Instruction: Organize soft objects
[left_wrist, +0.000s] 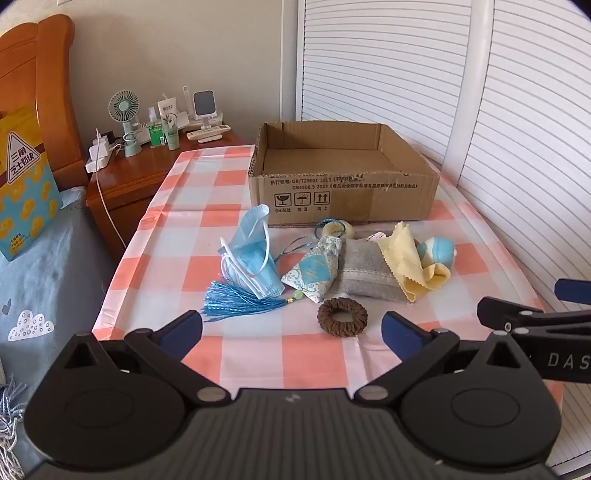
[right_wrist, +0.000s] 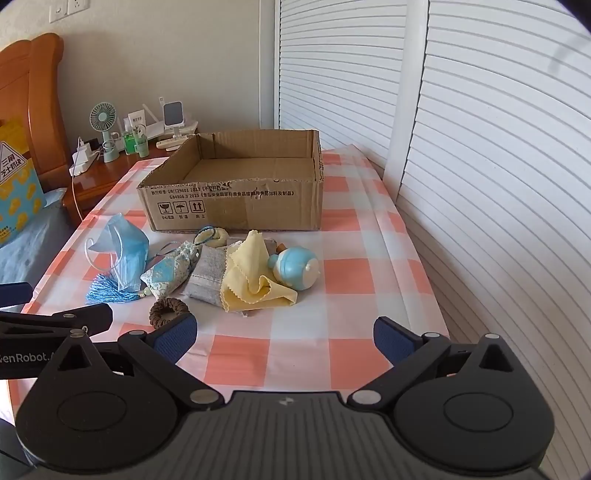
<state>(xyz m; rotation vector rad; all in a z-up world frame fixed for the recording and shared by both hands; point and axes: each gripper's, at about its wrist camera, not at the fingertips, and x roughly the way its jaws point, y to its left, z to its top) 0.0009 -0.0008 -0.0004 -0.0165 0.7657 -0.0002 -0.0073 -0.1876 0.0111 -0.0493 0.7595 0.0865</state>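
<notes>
A pile of soft things lies on the checked tablecloth (left_wrist: 243, 354) before an empty cardboard box (left_wrist: 343, 199) (right_wrist: 236, 206): blue face masks (left_wrist: 251, 258) (right_wrist: 125, 251), a patterned sachet (left_wrist: 314, 271) (right_wrist: 168, 273) with a blue tassel (left_wrist: 236, 301) (right_wrist: 107, 291), a grey pouch (left_wrist: 365, 273) (right_wrist: 208, 277), a yellow cloth (left_wrist: 410, 262) (right_wrist: 251, 280), a blue-white toy (left_wrist: 437, 251) (right_wrist: 295, 267), a cream ring (left_wrist: 340, 229) (right_wrist: 218, 236) and a brown scrunchie (left_wrist: 342, 318) (right_wrist: 166, 310). My left gripper (left_wrist: 291, 332) is open and empty, just short of the scrunchie. My right gripper (right_wrist: 284, 338) is open and empty, nearer than the pile.
A wooden nightstand (left_wrist: 147, 166) with a fan (left_wrist: 125, 110), bottles and chargers stands at the back left beside a bed headboard (left_wrist: 40, 92). White louvred doors (left_wrist: 517, 129) run along the right of the table. A yellow-blue bag (left_wrist: 22, 184) rests on the bed.
</notes>
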